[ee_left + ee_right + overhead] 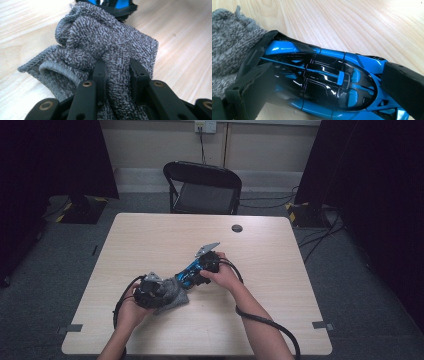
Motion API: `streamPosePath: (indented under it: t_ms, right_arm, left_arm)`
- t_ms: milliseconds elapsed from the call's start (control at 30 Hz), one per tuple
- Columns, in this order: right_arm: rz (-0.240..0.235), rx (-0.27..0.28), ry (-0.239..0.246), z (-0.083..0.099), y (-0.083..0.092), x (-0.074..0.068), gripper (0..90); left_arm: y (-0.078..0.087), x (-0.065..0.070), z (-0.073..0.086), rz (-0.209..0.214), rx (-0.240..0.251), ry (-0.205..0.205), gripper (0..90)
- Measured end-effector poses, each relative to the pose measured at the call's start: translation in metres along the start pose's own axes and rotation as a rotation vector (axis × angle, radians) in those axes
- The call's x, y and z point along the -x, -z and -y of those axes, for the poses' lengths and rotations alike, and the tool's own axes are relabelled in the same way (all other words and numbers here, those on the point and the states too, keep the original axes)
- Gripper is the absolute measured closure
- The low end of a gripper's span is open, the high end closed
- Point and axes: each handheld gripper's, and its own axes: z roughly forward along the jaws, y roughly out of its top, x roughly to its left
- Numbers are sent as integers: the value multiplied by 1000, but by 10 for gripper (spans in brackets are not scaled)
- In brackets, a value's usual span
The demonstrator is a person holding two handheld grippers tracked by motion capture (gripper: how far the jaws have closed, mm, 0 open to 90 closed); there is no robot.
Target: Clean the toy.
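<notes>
A grey knitted cloth (175, 294) lies bunched on the wooden table (260, 270), touching one end of a blue and black toy car (187, 275). My left gripper (164, 292) comes in from the left, shut on a fold of the cloth (105, 42); the gripper (117, 63) pinches the thick fabric between both black jaws. The car's end (110, 5) shows just beyond the cloth. My right gripper (194, 271) reaches from the right and is shut on the toy car (322, 82). One of its pads (249, 90) sits at each end of the car's body.
A black folding chair (205, 187) stands beyond the table's far edge. A small dark round disc (237, 228) sits near the far middle of the tabletop. Each gripper trails a black cable (265, 320) toward the near edge. Dark curtains flank both sides.
</notes>
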Motion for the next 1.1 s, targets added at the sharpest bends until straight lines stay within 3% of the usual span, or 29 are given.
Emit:
streamPosePath:
  t_ms: [500,733,1100]
  right_arm:
    - [-1,0,1,0,0,0,0]
    - [-1,1,0,0,0,0,0]
    - [-1,1,1,0,0,0,0]
  left_arm:
    - [-2,11,0,26,-10,-33,708]
    - [-4,18,0,65,-18,-45,708]
    - [-7,31,-4,128,-33,-106,705]
